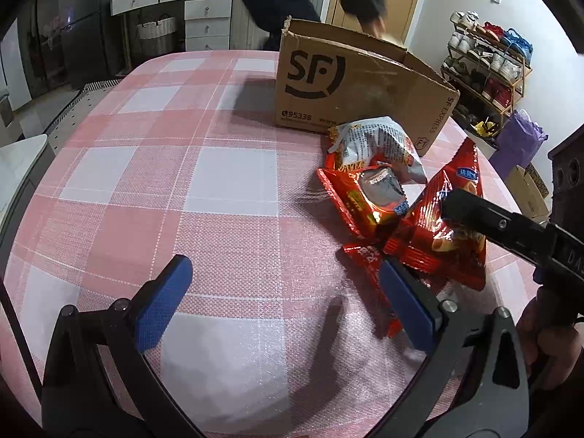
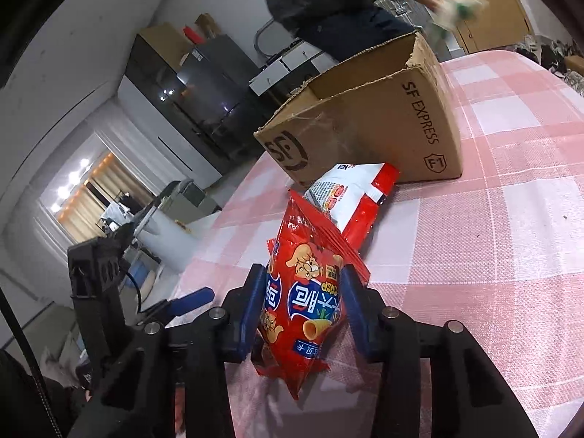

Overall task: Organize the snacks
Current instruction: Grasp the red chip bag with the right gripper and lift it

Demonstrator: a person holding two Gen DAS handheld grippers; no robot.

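A red cone-snack bag [image 2: 310,299] stands tilted on the table, and my right gripper [image 2: 304,292] is shut on its lower half, a blue pad pressing each side. In the left wrist view the same bag [image 1: 438,241] has one black finger [image 1: 474,215] of that gripper across it. Beside it lie a white and silver bag [image 1: 376,142], a red packet with a grey patch [image 1: 365,200] and a flat red packet [image 1: 365,259]. My left gripper [image 1: 283,273] is open over the cloth with nothing between its fingers; its right finger overlaps the flat red packet. An open cardboard SF box [image 1: 365,84] stands just behind the pile.
The table wears a pink and white check cloth [image 1: 182,182]. A person in dark clothes stands behind the box, one hand [image 2: 460,3] blurred above it with something pale. A shoe rack [image 1: 485,62] and a purple bag [image 1: 518,142] stand off the right edge.
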